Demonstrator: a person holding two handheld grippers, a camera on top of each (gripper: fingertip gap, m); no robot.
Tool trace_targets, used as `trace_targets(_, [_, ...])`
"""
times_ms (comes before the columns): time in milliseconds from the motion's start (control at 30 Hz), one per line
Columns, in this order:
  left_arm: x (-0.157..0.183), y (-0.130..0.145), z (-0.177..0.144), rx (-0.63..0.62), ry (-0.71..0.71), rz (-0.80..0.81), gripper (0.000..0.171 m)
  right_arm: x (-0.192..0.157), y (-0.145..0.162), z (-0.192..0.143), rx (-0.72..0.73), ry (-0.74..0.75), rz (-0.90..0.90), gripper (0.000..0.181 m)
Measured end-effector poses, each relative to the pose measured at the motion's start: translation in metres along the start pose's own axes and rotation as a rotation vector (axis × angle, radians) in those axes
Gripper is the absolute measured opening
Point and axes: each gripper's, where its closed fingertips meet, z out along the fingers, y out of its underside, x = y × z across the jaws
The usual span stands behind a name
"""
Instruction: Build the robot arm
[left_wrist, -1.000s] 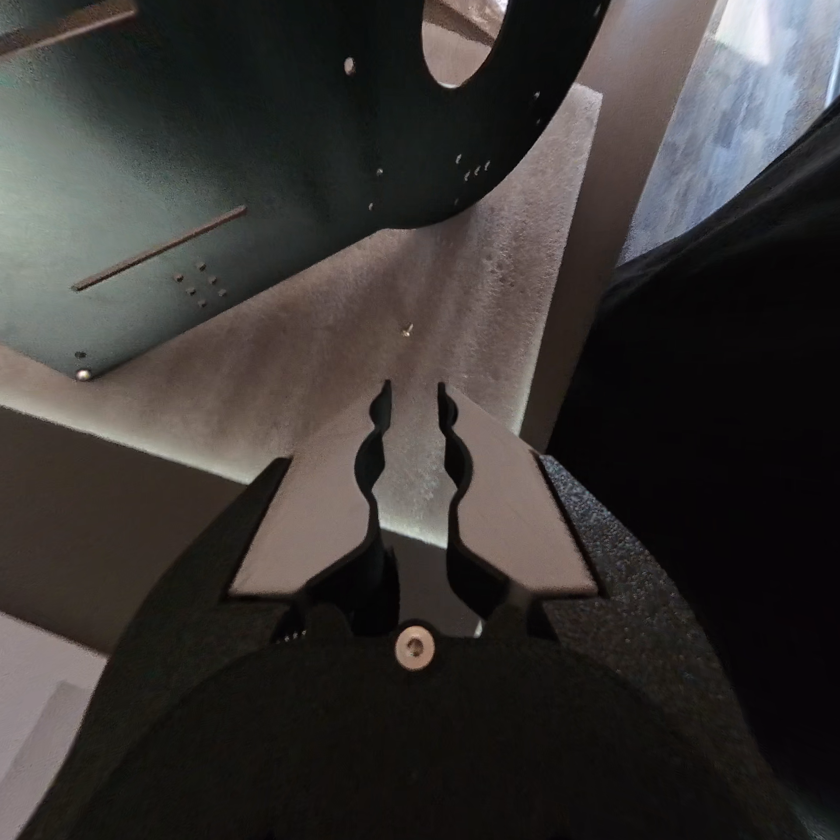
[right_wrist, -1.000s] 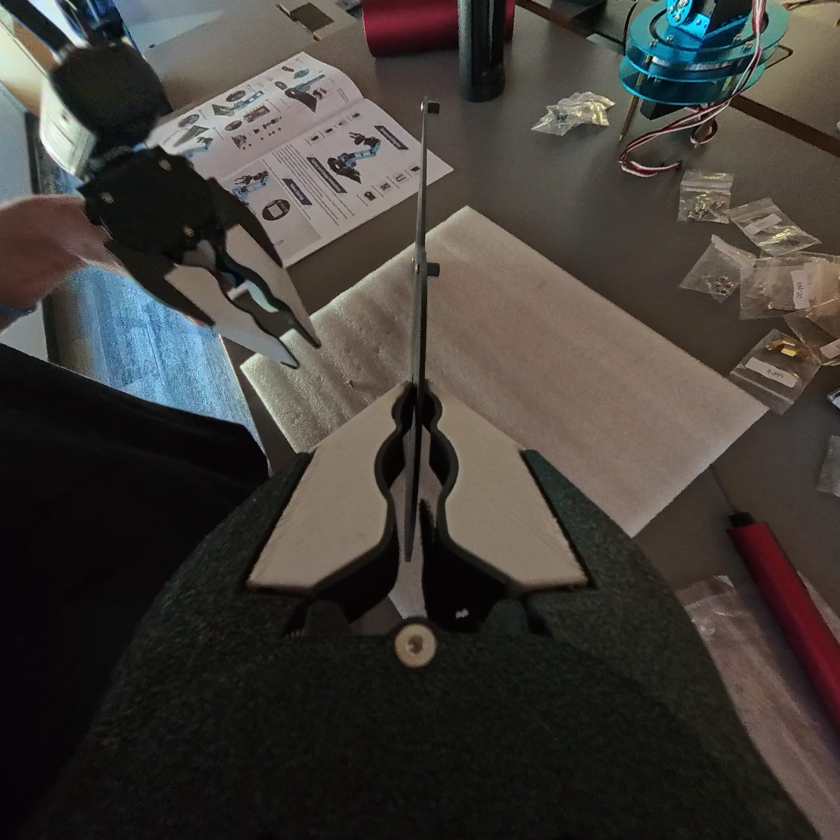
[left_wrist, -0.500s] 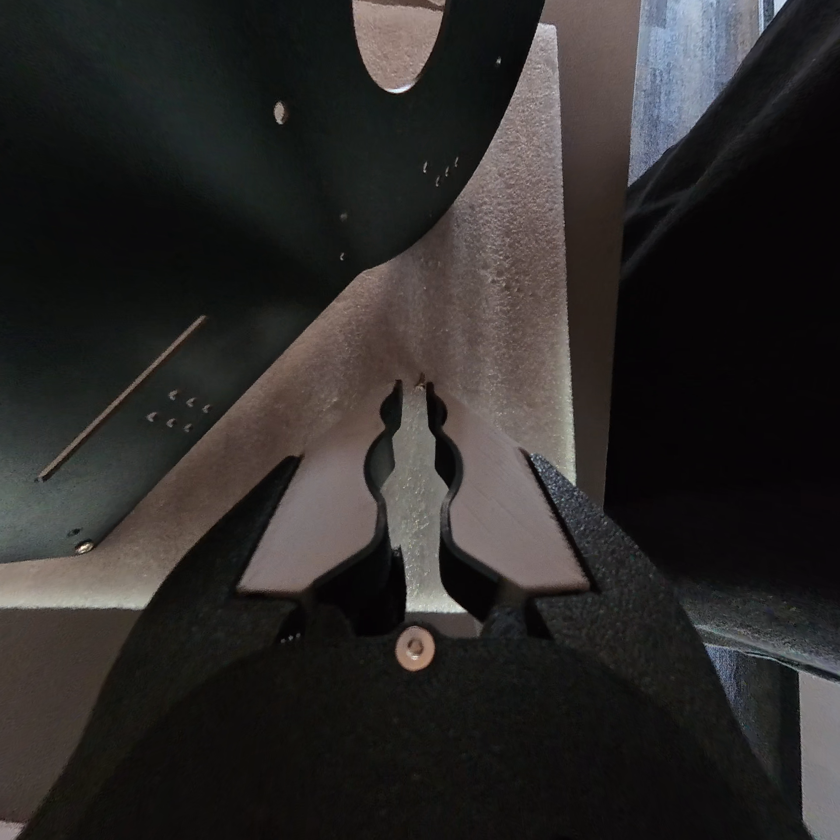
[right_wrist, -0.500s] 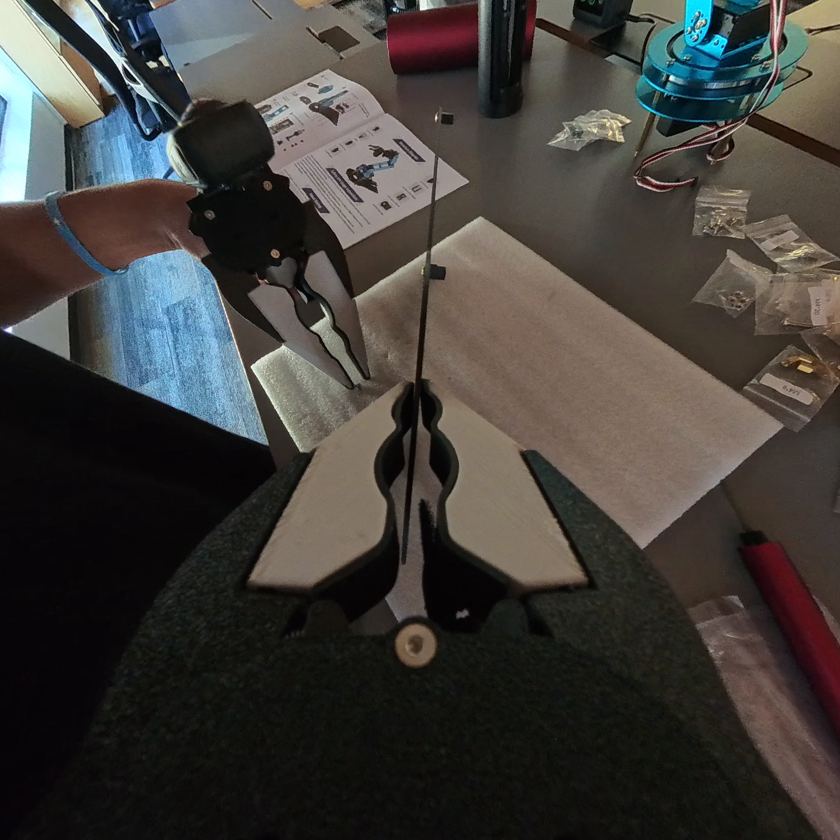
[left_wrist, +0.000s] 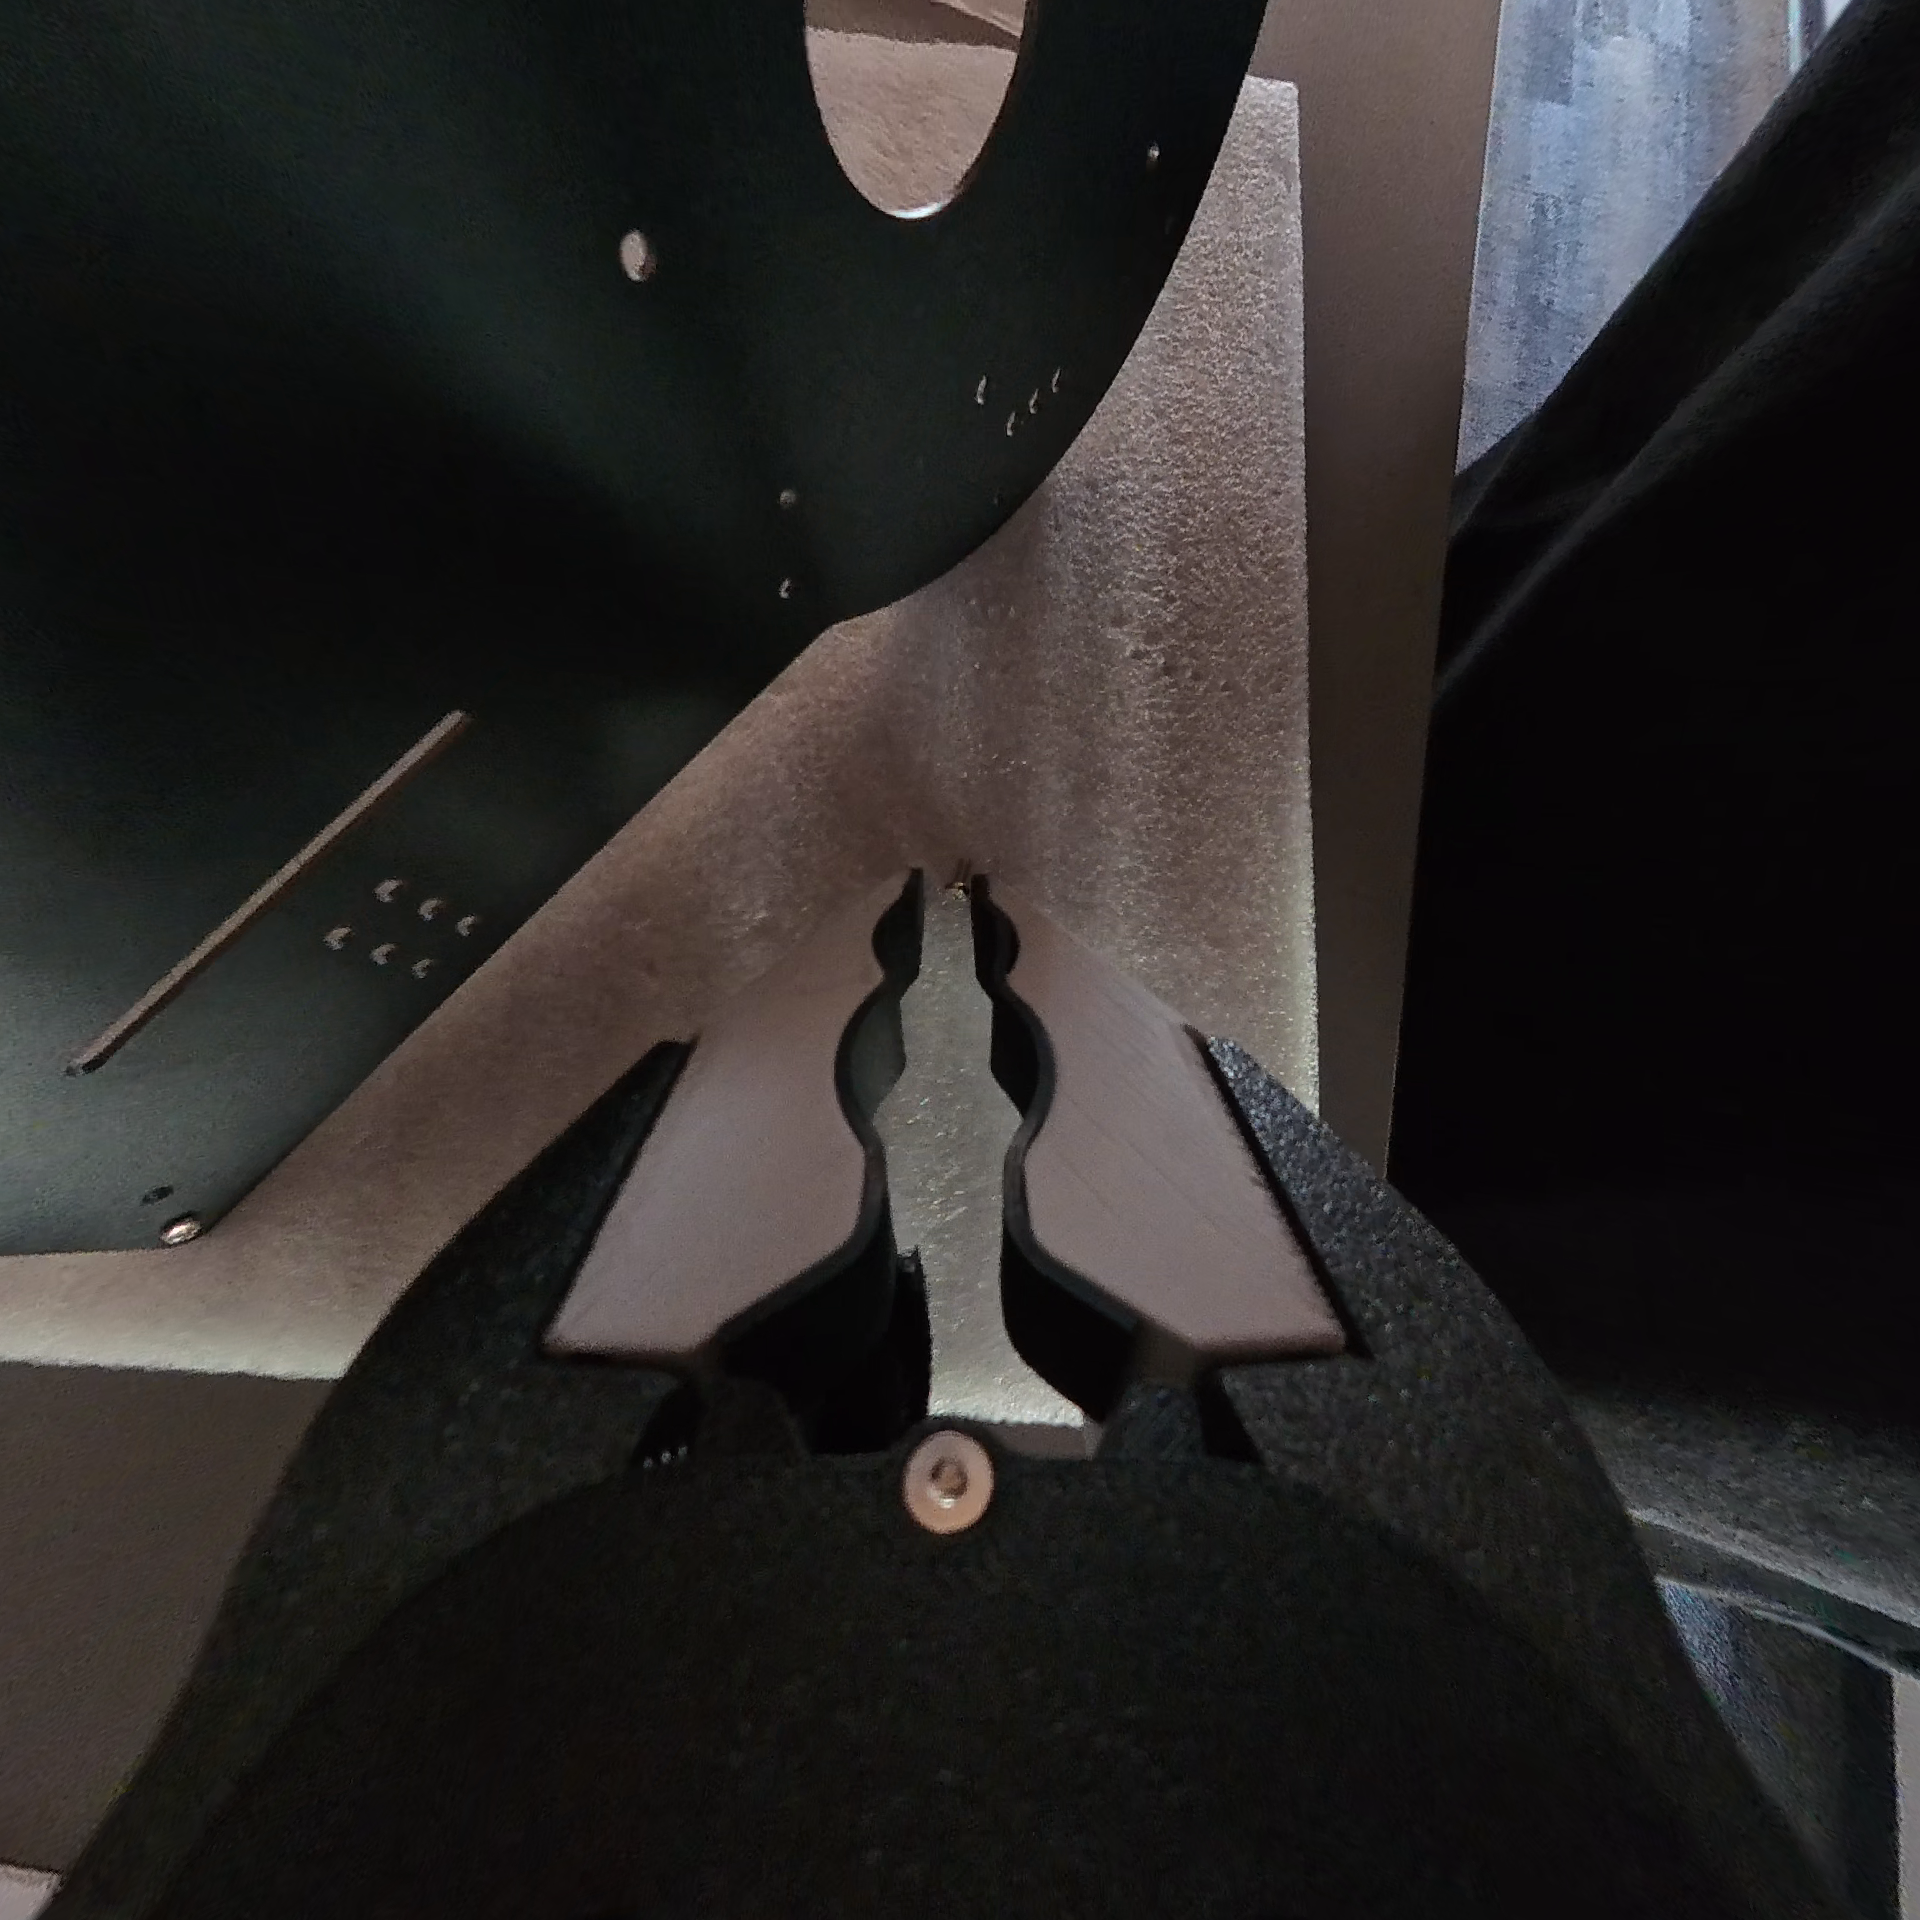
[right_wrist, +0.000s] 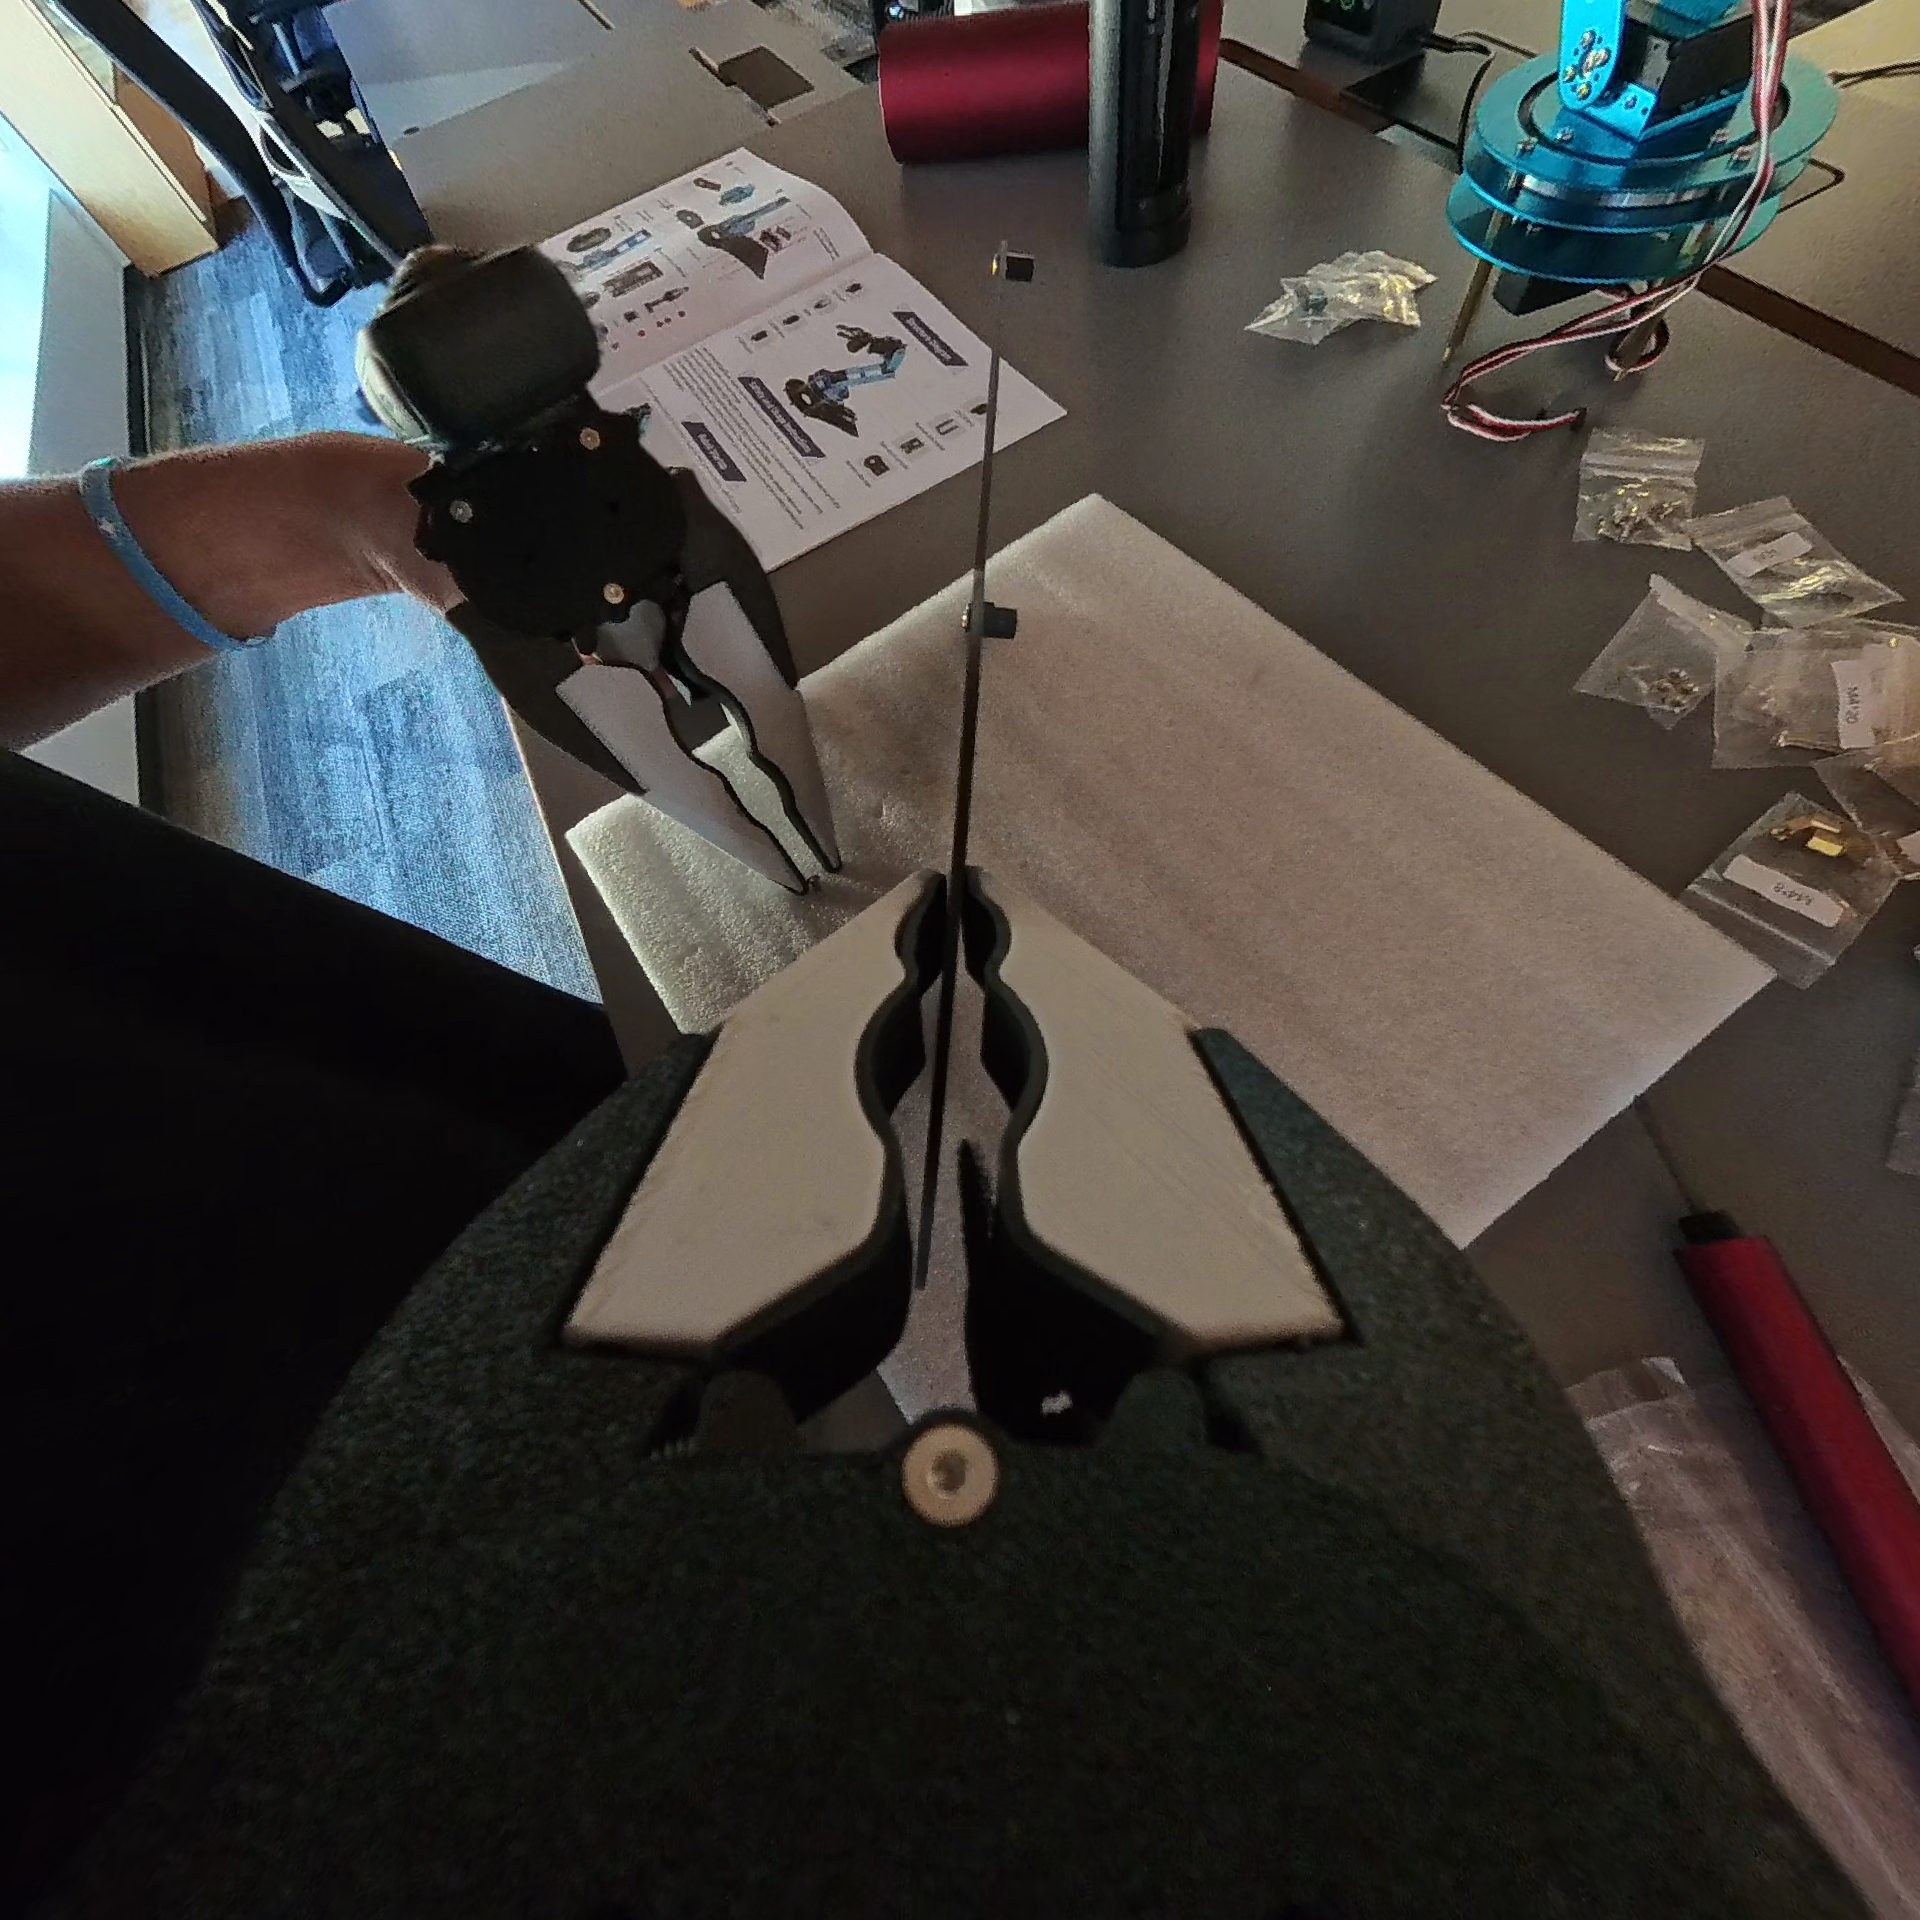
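My right gripper (right_wrist: 948, 883) is shut on a thin black plate (right_wrist: 982, 520) and holds it upright, edge-on, over a white foam sheet (right_wrist: 1247, 883). In the left wrist view the plate (left_wrist: 520, 416) fills the upper left, showing a large round hole, small holes and a slot. My left gripper (left_wrist: 943, 883) points down at the foam sheet (left_wrist: 1143, 675), its jaws a narrow slit apart with a small screw (left_wrist: 960, 885) between the tips. In the right wrist view the left gripper (right_wrist: 816, 878) touches the foam just left of the plate, held by a hand (right_wrist: 260, 530).
On the grey table lie an open instruction booklet (right_wrist: 790, 364), several bags of small parts (right_wrist: 1766, 644), a blue robot base with wires (right_wrist: 1642, 177), a red tube (right_wrist: 1808, 1403) and two cylinders at the back (right_wrist: 1143, 125). The table edge and floor are at left; dark clothing (right_wrist: 260, 1039) is near. My right fingertips sit around 15 centimeters from my left ones.
My left gripper came down onto the foam and its jaws narrowed around the small screw. My right gripper kept the plate upright, nearly still.
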Motion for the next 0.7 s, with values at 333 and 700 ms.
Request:
trace_targets(333, [0.003, 0.0, 0.0, 0.028, -0.056, 0.006, 0.004, 0.0, 0.0, 0.0, 0.0, 0.0, -0.004, 0.002])
trace_targets(700, [-0.004, -0.039, -0.014, 0.203, -0.284, -0.284, 0.003, -0.002, 0.0, 0.0, 0.009, 0.018, -0.033, 0.002])
